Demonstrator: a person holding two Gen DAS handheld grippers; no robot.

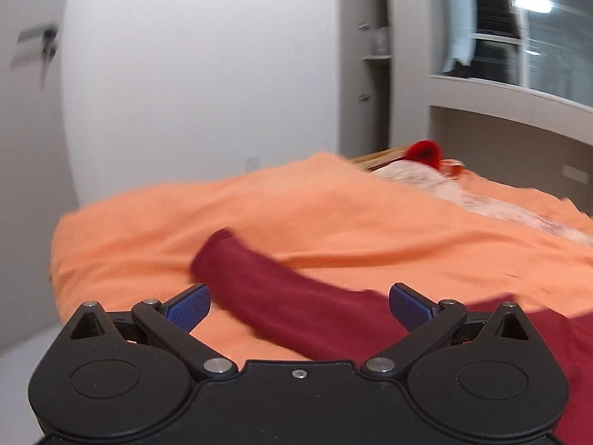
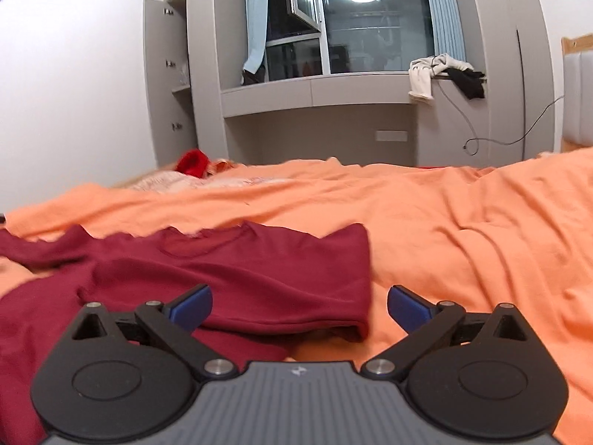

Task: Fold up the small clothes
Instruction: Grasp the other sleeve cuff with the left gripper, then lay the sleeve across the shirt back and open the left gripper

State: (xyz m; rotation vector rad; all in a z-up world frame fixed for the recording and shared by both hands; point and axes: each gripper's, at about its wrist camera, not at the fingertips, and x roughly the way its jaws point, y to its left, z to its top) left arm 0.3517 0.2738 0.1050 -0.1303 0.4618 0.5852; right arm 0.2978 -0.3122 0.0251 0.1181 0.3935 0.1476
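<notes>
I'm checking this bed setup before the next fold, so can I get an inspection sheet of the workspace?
Surface: bed under a rumpled orange sheet.
Job's things: dark red shirt lying on the sheet, one long sleeve stretched out, short side folded over.
Clutter: bright red item and pale patterned cloth at the far edge.
Grippers: left gripper open, above the sleeve; right gripper open, shirt edge below it, nothing gripped.
Cables: a grey cable hanging down the cabinet front.
Surroundings: dark window, blue curtains, white and black clothes on the sill.
</notes>
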